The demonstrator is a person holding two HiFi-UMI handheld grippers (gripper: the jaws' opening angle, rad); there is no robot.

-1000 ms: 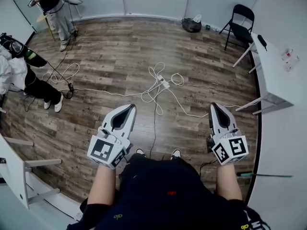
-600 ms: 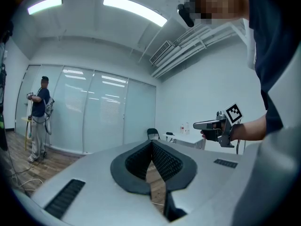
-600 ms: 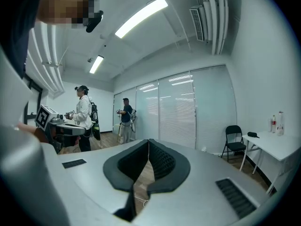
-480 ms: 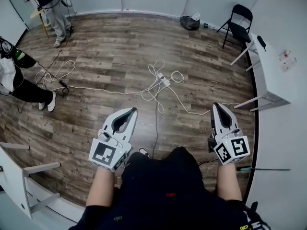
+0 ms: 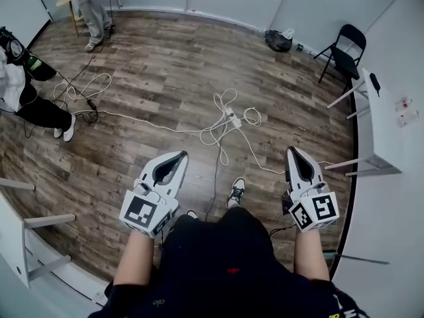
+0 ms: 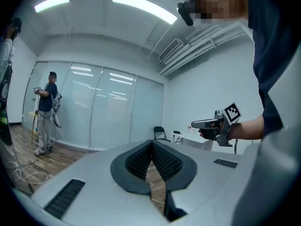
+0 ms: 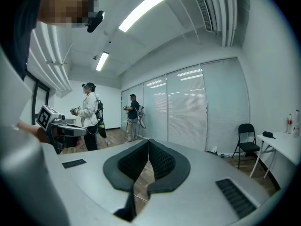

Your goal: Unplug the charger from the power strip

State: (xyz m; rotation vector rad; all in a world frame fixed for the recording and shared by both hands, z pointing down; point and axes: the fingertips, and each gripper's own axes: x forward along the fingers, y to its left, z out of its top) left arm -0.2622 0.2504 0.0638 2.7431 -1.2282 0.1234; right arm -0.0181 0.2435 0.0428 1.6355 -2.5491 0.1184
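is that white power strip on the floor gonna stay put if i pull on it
Probably not: the power strip looks small and lies loose on the smooth wood floor, so it would likely slide or lift. The floppy white cables looped beside it would probably drag along.

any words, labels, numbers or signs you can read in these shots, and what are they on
No readable text anywhere.
Markers on left tool and right tool: square patterns, no letters.
Person's yellow sleeve logo: too small to read.
Labels of items on white table: too small to read.
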